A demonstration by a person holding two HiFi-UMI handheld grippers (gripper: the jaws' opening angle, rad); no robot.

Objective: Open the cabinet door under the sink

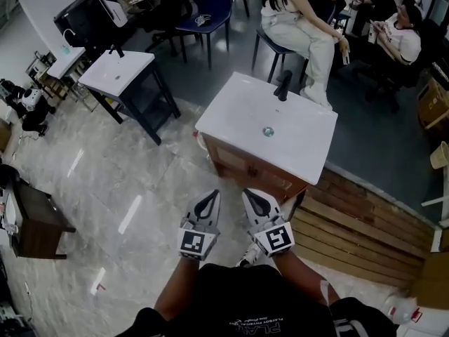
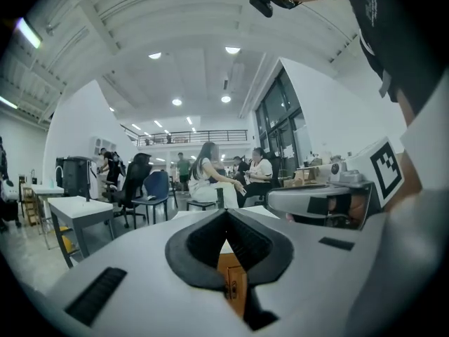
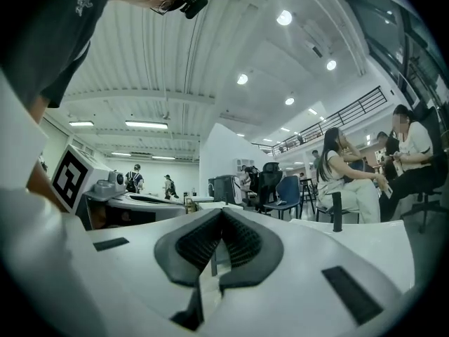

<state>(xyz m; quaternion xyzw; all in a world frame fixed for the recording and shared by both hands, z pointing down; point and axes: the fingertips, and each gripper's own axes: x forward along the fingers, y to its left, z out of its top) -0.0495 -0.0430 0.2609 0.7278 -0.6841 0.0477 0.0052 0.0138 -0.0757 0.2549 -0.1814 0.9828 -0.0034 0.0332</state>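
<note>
A white sink top (image 1: 280, 128) with a black faucet (image 1: 283, 86) sits on a brown wooden cabinet (image 1: 242, 166) in the middle of the head view. Both grippers are held side by side just in front of the cabinet, pointing level at it, not touching it. My left gripper (image 1: 212, 194) is shut with nothing in it. In the left gripper view the closed jaws (image 2: 226, 220) leave a slit, and the brown cabinet door (image 2: 235, 285) with its small metal handle shows through it. My right gripper (image 1: 247, 193) (image 3: 221, 217) is shut and empty, with the sink top (image 3: 351, 241) ahead of it.
A second white sink on a dark frame (image 1: 116, 70) stands at the back left. Seated people and a blue chair (image 1: 210, 12) are behind the cabinet. Wooden pallets (image 1: 365, 234) lie to the right, and a dark side table (image 1: 35, 220) stands at the left.
</note>
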